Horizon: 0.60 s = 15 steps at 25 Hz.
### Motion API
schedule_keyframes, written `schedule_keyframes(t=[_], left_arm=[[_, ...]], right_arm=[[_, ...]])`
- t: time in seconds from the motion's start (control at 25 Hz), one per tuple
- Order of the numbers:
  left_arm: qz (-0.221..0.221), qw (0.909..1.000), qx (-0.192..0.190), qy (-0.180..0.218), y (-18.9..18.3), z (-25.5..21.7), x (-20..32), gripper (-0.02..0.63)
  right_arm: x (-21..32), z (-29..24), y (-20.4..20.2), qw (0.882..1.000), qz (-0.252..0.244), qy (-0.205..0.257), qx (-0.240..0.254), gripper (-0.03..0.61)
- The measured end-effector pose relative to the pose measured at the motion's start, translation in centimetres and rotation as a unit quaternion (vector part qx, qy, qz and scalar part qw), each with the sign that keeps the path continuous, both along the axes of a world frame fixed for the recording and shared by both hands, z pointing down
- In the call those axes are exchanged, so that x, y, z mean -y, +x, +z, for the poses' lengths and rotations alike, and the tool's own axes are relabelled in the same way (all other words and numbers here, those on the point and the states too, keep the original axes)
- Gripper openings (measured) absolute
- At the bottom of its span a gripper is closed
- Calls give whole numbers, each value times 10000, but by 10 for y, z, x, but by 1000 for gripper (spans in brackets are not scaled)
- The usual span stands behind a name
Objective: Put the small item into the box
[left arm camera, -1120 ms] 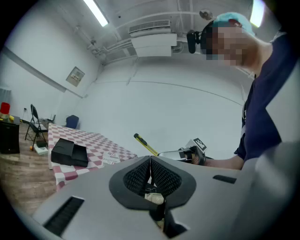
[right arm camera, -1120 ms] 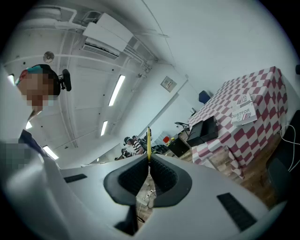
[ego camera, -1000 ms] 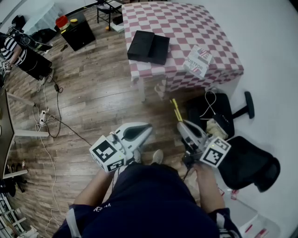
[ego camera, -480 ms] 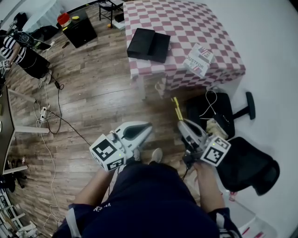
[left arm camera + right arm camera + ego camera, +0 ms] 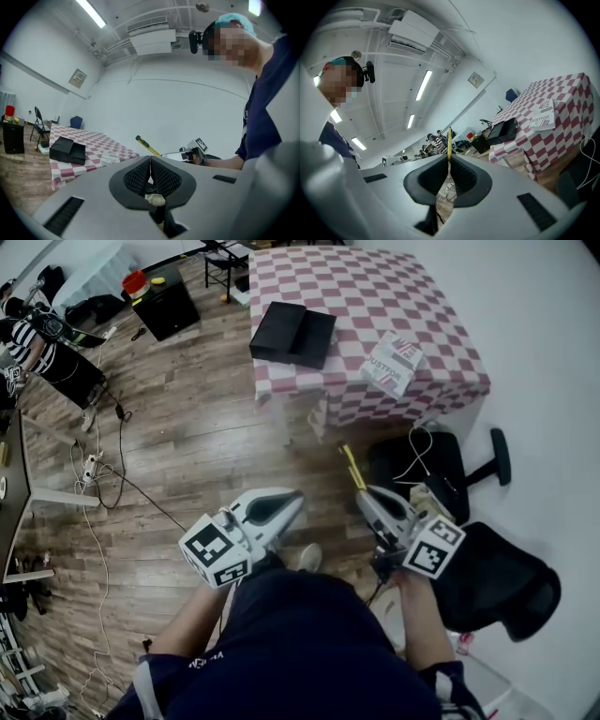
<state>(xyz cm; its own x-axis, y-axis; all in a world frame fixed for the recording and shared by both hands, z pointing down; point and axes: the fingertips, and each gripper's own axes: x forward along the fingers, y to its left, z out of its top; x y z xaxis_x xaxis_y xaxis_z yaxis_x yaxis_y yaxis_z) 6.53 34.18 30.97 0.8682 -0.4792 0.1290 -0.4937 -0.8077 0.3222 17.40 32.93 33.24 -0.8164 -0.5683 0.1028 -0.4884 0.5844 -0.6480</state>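
Observation:
A black box [image 5: 289,334] lies open on the pink-checked table [image 5: 375,287], well ahead of both grippers. My right gripper [image 5: 362,493] is held low over the wooden floor, shut on a slim yellow item [image 5: 351,463] that sticks out past its tips. In the right gripper view the yellow item [image 5: 449,139] stands upright between the closed jaws of the right gripper [image 5: 449,158]. My left gripper [image 5: 296,497] hovers beside it at the left, shut with nothing in it. The left gripper view shows the left gripper [image 5: 150,163], the box [image 5: 68,150] and the yellow item [image 5: 148,146].
A white printed packet [image 5: 394,362] lies on the table near its front right corner. Black office chairs [image 5: 497,579] and a dark bag [image 5: 420,463] crowd the floor at the right. Cables [image 5: 103,476] trail across the floor at the left, near a black cabinet [image 5: 167,304].
The head view has drifted a little, so the table sits slightly further left. Both grippers keep the same pose, and the yellow item stays held.

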Motion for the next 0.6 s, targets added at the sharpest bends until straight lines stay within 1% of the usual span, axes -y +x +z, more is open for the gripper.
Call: schedule_keyframes(t=[0.16,0.28,0.6], left_arm=[[-55,9999,73,61,8,-1,-2,32],[-84,9999,58,87,12,-4,2,32],[-80,9998,61,142,21,-1,28,32]], right_arm=[[-4,-4,17,10000,11,66,20,28],[-3,0,26,9999,14,82,-91,28],[20,7,33,9999,-18,33,-140,28]])
